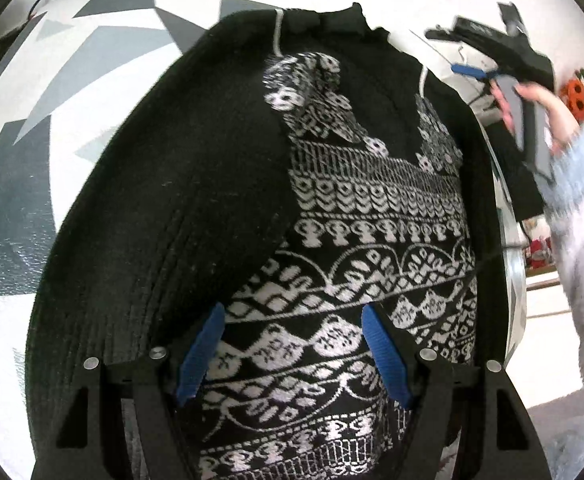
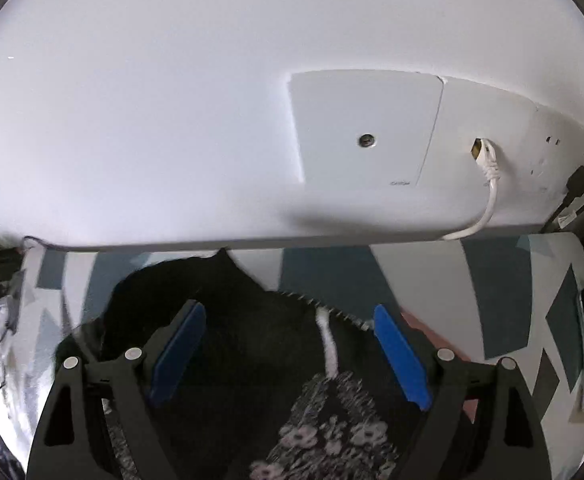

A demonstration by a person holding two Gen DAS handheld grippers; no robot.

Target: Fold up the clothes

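A black sweater (image 1: 276, 208) with a white pattern lies flat on the grey-and-white tabletop (image 1: 24, 152), while the left tongs (image 1: 292, 344) hang spread above its patterned front and the right tongs (image 2: 290, 354), also spread and empty, hover over its dark collar end near the wall (image 2: 172, 120).

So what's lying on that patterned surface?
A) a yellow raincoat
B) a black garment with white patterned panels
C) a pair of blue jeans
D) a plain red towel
B: the black garment shows white woven bands down its front, lying across the grey-and-white surface.
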